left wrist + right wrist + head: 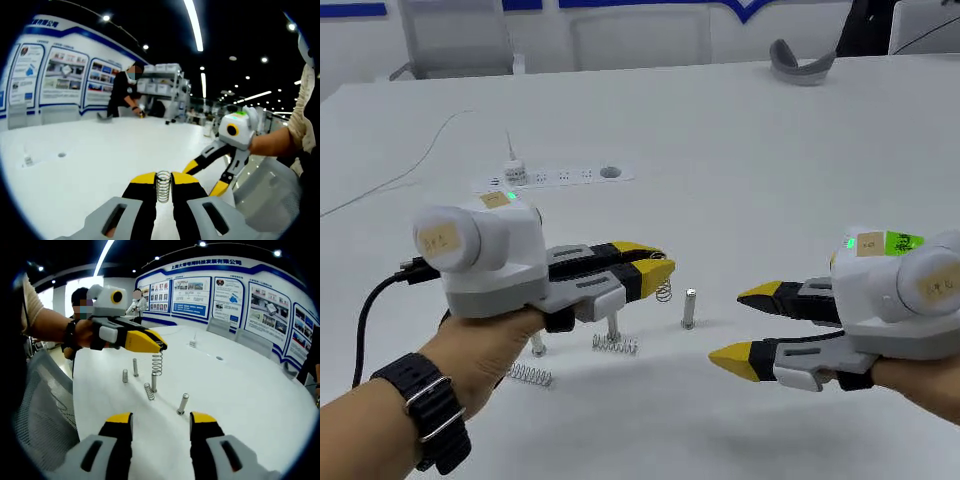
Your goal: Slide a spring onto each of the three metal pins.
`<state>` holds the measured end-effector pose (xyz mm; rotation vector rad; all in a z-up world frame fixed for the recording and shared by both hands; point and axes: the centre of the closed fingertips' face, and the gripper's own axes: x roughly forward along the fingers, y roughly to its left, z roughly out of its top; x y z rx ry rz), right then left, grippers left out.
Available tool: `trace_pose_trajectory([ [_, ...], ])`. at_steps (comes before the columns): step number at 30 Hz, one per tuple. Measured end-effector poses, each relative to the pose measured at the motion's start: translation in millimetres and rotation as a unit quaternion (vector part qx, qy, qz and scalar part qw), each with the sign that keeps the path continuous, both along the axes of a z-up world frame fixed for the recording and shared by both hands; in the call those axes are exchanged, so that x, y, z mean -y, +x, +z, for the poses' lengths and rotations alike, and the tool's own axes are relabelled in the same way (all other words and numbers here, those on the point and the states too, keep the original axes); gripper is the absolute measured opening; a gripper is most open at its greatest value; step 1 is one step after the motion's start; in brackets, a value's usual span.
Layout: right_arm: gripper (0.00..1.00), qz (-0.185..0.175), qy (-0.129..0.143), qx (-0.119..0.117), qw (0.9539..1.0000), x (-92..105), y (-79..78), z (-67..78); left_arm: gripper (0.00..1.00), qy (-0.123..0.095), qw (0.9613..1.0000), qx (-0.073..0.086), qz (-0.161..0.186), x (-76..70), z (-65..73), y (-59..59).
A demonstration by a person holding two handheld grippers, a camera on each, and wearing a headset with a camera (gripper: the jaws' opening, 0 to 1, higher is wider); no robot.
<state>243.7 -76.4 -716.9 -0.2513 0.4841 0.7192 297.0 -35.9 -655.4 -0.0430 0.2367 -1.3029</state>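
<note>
Head view: middle pin partly hidden under left gripper; rear pin cut off by left hand. Front pin seen whole, just ahead of left tips.

Left jaws narrowed onto held spring: top coils pinched, rest hung below tips. In right gripper view, held spring seen near top of middle pin; contact cannot be told.

2 loose springs lie on table below left gripper: first loose spring, second loose spring.

Right gripper spread wide, nothing gripped.
</note>
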Motion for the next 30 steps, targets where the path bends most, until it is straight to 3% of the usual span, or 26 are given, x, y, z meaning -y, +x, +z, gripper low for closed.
trace_pose_trajectory([
  [14, 0.6, -0.037, 0.01, 0.003, 0.9993, 30.9, -12.9, -3.7, 0.1, 0.015, 0.9999, -0.005, 0.006, 20.1, -14.7, 18.3],
  [23, 0.71, -0.05, 0.032, 0.012, 0.9982, 38.3, -18.2, -2.5, 0.1, 0.02, 0.9997, -0.011, 0.007, 29.4, -21.7, 23.4],
  [30, 0.76, -0.064, 0.032, 0.015, 0.9973, 46.0, -21.3, -4.4, 0.1, 0.028, 0.9996, -0.005, 0.006, 37.5, -27.1, 26.3],
])
